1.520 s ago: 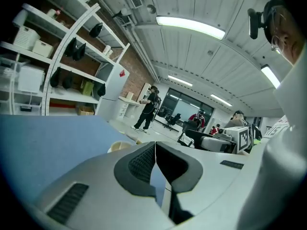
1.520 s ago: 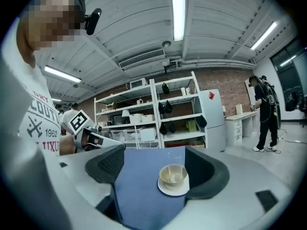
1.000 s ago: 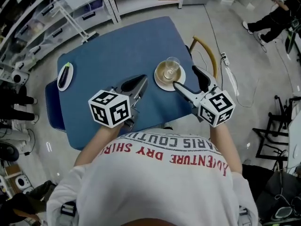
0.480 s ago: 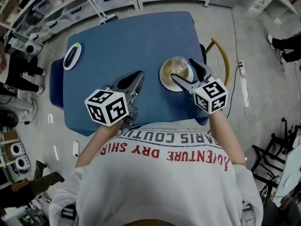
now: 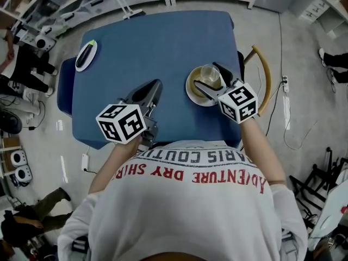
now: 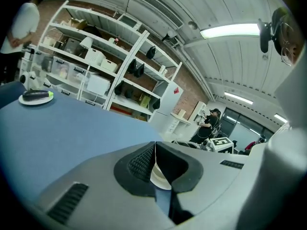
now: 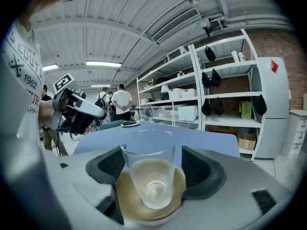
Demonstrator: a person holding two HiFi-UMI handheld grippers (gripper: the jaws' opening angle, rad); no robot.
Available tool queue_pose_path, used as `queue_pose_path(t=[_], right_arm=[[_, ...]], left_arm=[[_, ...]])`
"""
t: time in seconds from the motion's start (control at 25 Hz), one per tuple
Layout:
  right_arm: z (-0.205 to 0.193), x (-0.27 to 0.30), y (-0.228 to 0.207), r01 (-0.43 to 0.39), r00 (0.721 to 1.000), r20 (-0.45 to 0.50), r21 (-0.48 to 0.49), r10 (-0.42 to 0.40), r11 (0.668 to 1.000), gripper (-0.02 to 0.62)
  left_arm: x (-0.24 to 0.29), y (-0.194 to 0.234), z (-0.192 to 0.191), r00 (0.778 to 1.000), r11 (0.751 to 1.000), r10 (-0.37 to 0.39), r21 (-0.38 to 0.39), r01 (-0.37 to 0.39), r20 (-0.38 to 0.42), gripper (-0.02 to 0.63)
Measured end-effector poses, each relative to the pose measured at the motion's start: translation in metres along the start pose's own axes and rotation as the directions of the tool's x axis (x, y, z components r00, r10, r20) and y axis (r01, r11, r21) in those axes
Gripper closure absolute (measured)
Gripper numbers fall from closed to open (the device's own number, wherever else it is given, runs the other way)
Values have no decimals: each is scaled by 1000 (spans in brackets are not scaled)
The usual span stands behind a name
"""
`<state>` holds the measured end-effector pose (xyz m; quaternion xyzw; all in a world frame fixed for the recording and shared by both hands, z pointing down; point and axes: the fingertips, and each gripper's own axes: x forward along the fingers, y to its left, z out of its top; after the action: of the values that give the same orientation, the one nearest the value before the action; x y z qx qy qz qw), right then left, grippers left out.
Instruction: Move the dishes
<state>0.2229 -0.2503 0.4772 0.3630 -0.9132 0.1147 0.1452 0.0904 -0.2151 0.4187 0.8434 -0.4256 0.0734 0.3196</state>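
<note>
Your right tool (image 7: 151,166) has its jaws spread wide, and the glass (image 7: 147,169) stands straight ahead in the gap between them. A pad flanks it on either side, with a sliver of daylight at each. As far as the right gripper view shows, neither pad is pressing on the glass yet. The glass is upright, its long axis vertical and square to the line on which the jaws close, so closing should meet its wall squarely. It sits on a tan saucer (image 5: 191,95), which reaches under both jaws and a little beyond them. The saucer lies near the edge of the bench (image 5: 157,42) closest to you.

Your left tool (image 5: 155,86) is pinched narrow with its pads meeting at the tips and nothing between them. It hovers over bare blue bench, well off to the left of the right tool. The right tool is plainly the nearer one to the glass and saucer.

Count one glass, one saucer beneath it, and one further plate (image 6: 25,100). That plate carries a dark object with a green end and lies far ahead of the left tool and to its left, well apart from it. If it is to move too, the left tool looks the better placed for it.
</note>
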Motion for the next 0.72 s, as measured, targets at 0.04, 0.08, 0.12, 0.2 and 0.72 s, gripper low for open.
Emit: queue_pose_path(t=[0.04, 0.08, 0.12, 0.2, 0.72], right_arm=[[1, 1, -1, -2, 1000, 3, 1, 2, 1000, 225], [2, 2, -1, -5, 1000, 5, -1, 5, 1000, 227], [3, 3, -1, -9, 1000, 7, -3, 9, 1000, 229], [6, 3, 0, -18, 1000, 13, -9, 18, 1000, 240], [7, 2, 4, -19, 1000, 12, -34, 19, 999, 299]], left_arm=[[0, 1, -1, 1000, 1000, 5, -5, -5, 0, 577], [0, 3, -1, 1000, 1000, 9, -8, -9, 0, 577], [0, 4, -2, 1000, 1000, 13, -11, -13, 0, 577], [0, 7, -4, 1000, 1000, 19, -19, -19, -2, 577], [2, 8, -13, 999, 999, 32, -38, -33, -14, 577]])
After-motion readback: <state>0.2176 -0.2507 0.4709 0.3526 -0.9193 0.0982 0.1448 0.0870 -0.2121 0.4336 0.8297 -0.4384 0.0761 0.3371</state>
